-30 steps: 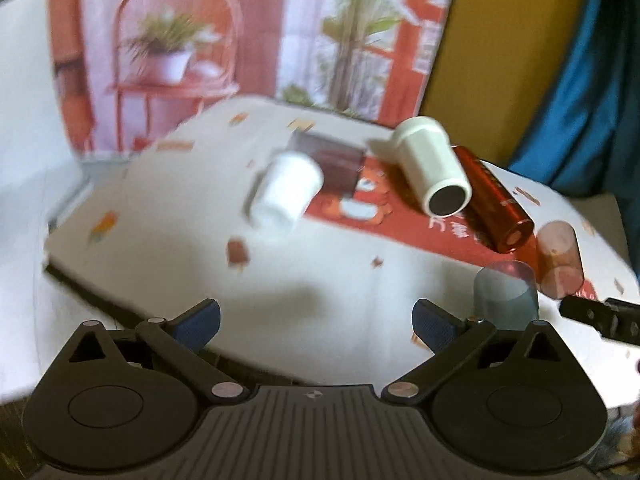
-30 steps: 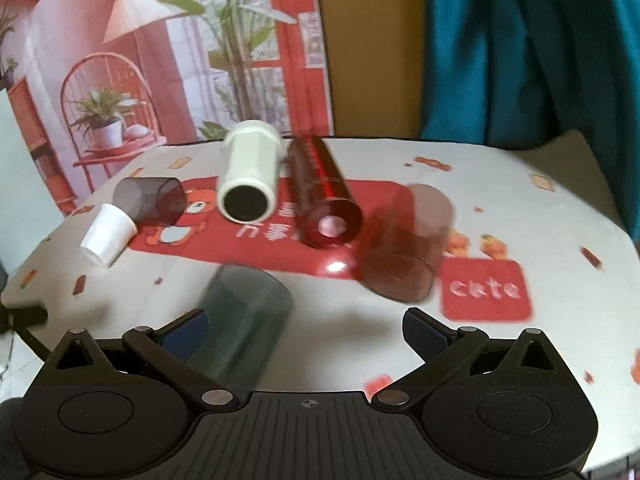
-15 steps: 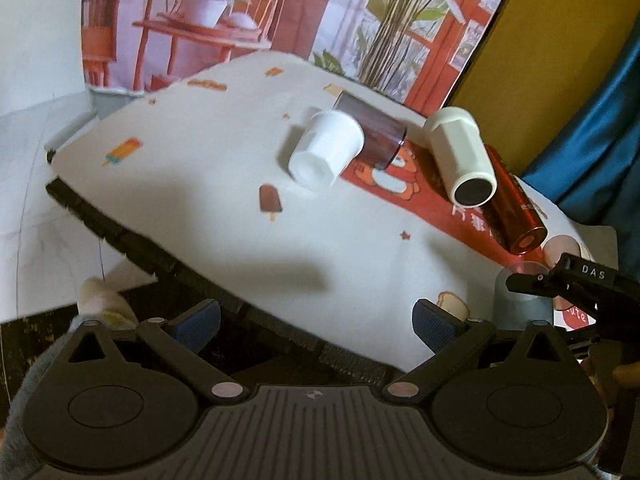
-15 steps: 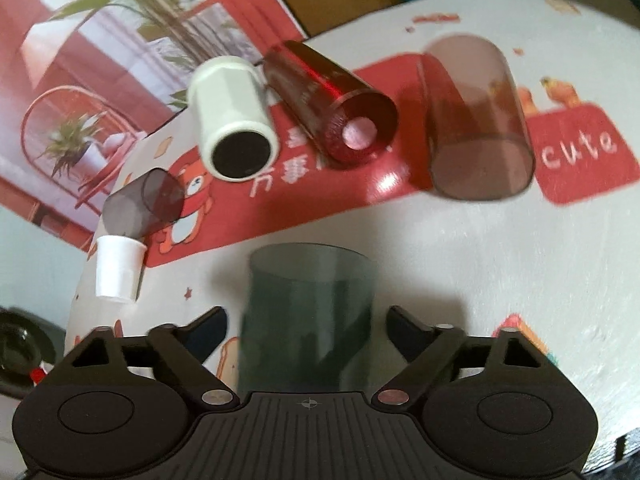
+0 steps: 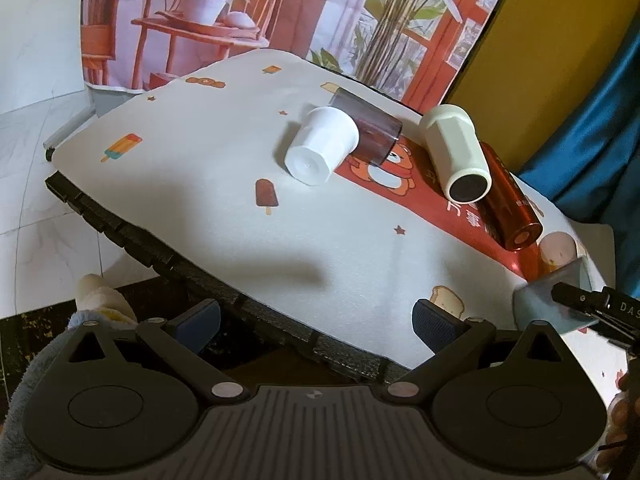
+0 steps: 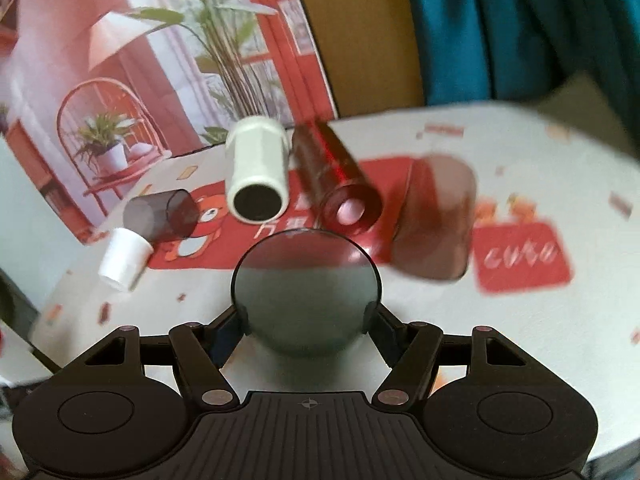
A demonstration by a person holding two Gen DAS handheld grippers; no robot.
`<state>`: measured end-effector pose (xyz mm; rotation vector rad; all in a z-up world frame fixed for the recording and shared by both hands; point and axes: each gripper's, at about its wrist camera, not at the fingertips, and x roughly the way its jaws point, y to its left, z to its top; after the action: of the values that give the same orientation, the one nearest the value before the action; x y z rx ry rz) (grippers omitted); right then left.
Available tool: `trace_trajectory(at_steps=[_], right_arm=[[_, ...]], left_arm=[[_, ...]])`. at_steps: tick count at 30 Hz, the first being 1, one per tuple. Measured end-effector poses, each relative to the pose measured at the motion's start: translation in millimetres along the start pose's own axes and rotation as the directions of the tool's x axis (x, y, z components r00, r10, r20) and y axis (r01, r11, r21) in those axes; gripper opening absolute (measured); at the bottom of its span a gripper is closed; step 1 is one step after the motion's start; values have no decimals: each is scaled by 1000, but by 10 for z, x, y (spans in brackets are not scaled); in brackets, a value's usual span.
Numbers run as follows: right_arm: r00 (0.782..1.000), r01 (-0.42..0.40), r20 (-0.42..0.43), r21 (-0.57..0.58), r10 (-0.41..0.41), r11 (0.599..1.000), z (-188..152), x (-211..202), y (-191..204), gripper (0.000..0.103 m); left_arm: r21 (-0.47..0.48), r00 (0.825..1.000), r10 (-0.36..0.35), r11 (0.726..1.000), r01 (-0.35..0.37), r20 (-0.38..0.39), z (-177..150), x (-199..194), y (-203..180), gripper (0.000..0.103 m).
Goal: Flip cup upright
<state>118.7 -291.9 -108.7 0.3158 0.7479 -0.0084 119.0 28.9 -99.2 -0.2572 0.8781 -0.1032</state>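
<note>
My right gripper (image 6: 306,322) is shut on a translucent grey-green cup (image 6: 306,292), held above the table with its round end facing the camera. The same cup (image 5: 550,300) shows at the right edge of the left wrist view, clamped by the right gripper's fingers (image 5: 580,302). My left gripper (image 5: 316,320) is open and empty, hanging over the table's near edge. Other cups lie on their sides: a small white cup (image 5: 320,146), a dark smoky cup (image 5: 370,128), a cream cup (image 5: 456,154), a red cup (image 5: 508,204) and a brown translucent cup (image 6: 434,216).
The table (image 5: 200,184) has a white printed cloth with a red mat (image 6: 520,256). Its dark foam edge (image 5: 160,252) runs below the left gripper. A printed backdrop (image 5: 240,12) and a blue curtain (image 6: 520,32) stand behind.
My right gripper has closed on the grey-green cup and lifted and tilted it, so its round end now faces the camera. My left gripper has drawn back slightly, staying open.
</note>
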Motion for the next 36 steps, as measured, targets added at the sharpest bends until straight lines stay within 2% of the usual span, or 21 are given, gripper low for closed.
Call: trace_trajectory(at_steps=[9, 14, 22, 23, 24, 26, 28, 29, 36], right_arm=[[996, 92, 15, -60, -92, 994, -116, -28, -109, 64], [990, 144, 36, -176, -139, 974, -217, -38, -14, 64], [989, 148, 45, -200, -142, 968, -277, -67, 25, 66], [989, 146, 41, -198, -141, 969, -278, -81, 32, 73], [990, 144, 39, -194, -139, 970, -277, -111, 39, 84], [991, 130, 38, -174, -125, 976, -268, -202, 47, 95], [994, 109, 34, -148, -105, 983, -250, -315, 40, 97], [994, 109, 30, -134, -106, 985, -242, -372, 37, 103], [993, 98, 72, -123, -90, 988, -295, -894, 106, 103]], left_arm=[[29, 1000, 14, 999, -14, 0, -23, -18, -70, 103], [34, 1000, 15, 999, -15, -2, -33, -24, -84, 103], [37, 1000, -3, 999, 3, 0, -47, -96, -93, 103], [36, 1000, -4, 999, 4, 3, -48, -108, -92, 103], [36, 1000, -7, 999, 7, 4, -49, -119, -95, 103], [38, 1000, -17, 999, 17, 3, -46, -145, -108, 103], [60, 999, -37, 998, 37, 9, -46, -192, -142, 103], [73, 999, -44, 996, 43, 18, -51, -224, -166, 103], [178, 994, 15, 983, -34, 108, -96, -496, -379, 103]])
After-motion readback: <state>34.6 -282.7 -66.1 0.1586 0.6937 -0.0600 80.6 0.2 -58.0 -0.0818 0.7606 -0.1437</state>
